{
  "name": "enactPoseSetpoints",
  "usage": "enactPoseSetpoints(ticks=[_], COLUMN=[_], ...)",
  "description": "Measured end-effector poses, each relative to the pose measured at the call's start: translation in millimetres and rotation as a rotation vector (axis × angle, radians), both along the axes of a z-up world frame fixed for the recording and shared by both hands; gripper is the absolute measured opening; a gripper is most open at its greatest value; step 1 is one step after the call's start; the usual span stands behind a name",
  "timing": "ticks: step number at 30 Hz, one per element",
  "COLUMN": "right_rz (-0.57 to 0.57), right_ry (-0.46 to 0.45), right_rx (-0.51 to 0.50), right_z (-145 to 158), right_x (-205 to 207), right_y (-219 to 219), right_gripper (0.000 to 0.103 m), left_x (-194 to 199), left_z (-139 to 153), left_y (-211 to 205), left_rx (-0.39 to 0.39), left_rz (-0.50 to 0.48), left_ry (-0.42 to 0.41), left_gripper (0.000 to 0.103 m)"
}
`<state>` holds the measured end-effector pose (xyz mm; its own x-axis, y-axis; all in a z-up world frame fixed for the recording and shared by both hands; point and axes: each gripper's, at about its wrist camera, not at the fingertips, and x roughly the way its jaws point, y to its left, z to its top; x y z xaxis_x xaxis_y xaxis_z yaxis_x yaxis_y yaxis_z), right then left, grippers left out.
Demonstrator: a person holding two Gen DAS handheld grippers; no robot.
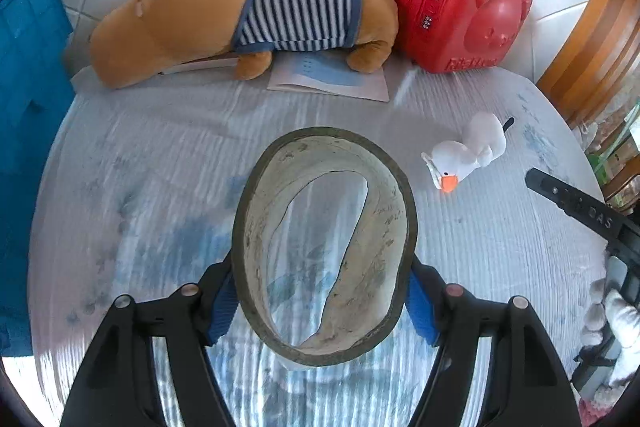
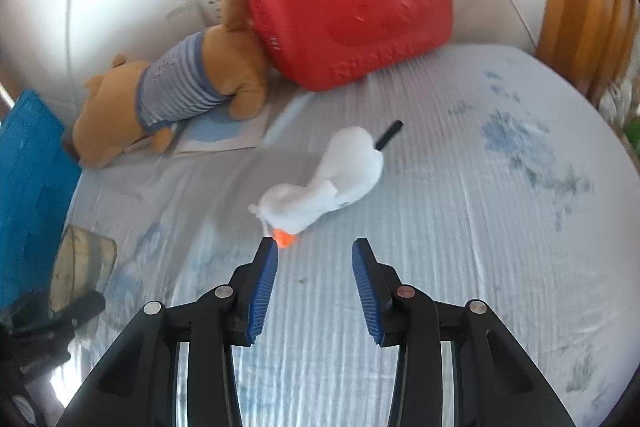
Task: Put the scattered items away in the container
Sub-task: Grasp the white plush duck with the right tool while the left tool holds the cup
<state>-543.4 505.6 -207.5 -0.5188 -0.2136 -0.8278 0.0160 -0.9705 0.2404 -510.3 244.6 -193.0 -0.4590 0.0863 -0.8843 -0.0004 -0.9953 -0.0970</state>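
Left gripper (image 1: 322, 301), bottom centre, clamps a worn tape roll (image 1: 324, 243). Right gripper (image 2: 314, 285) is spread, empty, its left pad just beside the white goose toy (image 2: 328, 183) mid-frame.

Risk: the soft goose may slide off on closing.

Blue container (image 1: 28, 99), far left; contents hidden. Red case (image 1: 460, 11), upper right, closed.

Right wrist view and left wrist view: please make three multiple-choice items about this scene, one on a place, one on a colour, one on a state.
1. Where does the white goose plush lie?
A. on the table cover
B. inside the red case
C. on the brown plush dog

2. What colour is the case by the wall?
A. blue
B. red
C. green

3. How is the right gripper?
A. shut on the goose
B. open
C. not in view

Answers: 1 A, it rests on the cover; 2 B, its shell is red; 3 B, its fingers stand apart, holding nothing.
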Motion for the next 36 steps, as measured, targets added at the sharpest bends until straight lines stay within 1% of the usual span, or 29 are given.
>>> enactPoseSetpoints(ticks=[3, 6, 9, 10, 11, 12, 14, 16, 17, 20, 23, 26, 29, 36], right_rz=[-0.019, -0.055, -0.098, -0.105, -0.106, -0.109, -0.110, -0.100, -0.085, -0.029, 0.005, 0.041, 0.078, 0.167], right_ry=[-0.014, -0.029, -0.043, -0.040, -0.035, -0.032, -0.025, -0.019, -0.015, -0.003, 0.011, 0.017, 0.036, 0.080], right_rx=[-0.015, -0.007, -0.009, -0.020, -0.035, -0.040, -0.043, -0.035, -0.022, 0.069, 0.120, 0.114, 0.127, 0.128], right_z=[-13, -28, -45, -50, -54, -58, -64, -68, -70, -75, -72, -62, -44, 16], right_x=[-21, -49, -78, -86, -93, -101, -109, -115, -117, -118, -118, -108, -88, -24], right_y=[2, 2, 5, 5, 5, 5, 2, -3, -7, -25, -32, -37, -45, -56], right_gripper=[0.039, 0.039, 0.043, 0.050, 0.060, 0.062, 0.071, 0.071, 0.063, 0.057, 0.052, 0.052, 0.052, 0.052], left_x=[-18, -37, -52, -56, -60, -63, -69, -72, -73, -73, -69, -61, -49, -2], left_z=[-7, -16, -24, -26, -29, -32, -38, -44, -47, -51, -48, -38, -25, 11], left_y=[6, 10, 11, 11, 11, 11, 10, 10, 9, 7, 5, 3, -1, -14], left_rx=[0.007, 0.011, 0.014, 0.013, 0.010, 0.010, 0.014, 0.019, 0.022, 0.025, 0.028, 0.028, 0.030, 0.036], left_rz=[-0.016, -0.030, -0.041, -0.043, -0.044, -0.046, -0.049, -0.049, -0.048, -0.041, -0.032, -0.025, -0.020, 0.010], left_ry=[-0.002, -0.003, 0.000, 0.001, 0.002, 0.002, -0.002, -0.007, -0.011, -0.019, -0.019, -0.006, 0.004, 0.029], left_gripper=[0.070, 0.070, 0.070, 0.070, 0.070, 0.070, 0.070, 0.070, 0.070, 0.070, 0.069, 0.070, 0.070, 0.069])
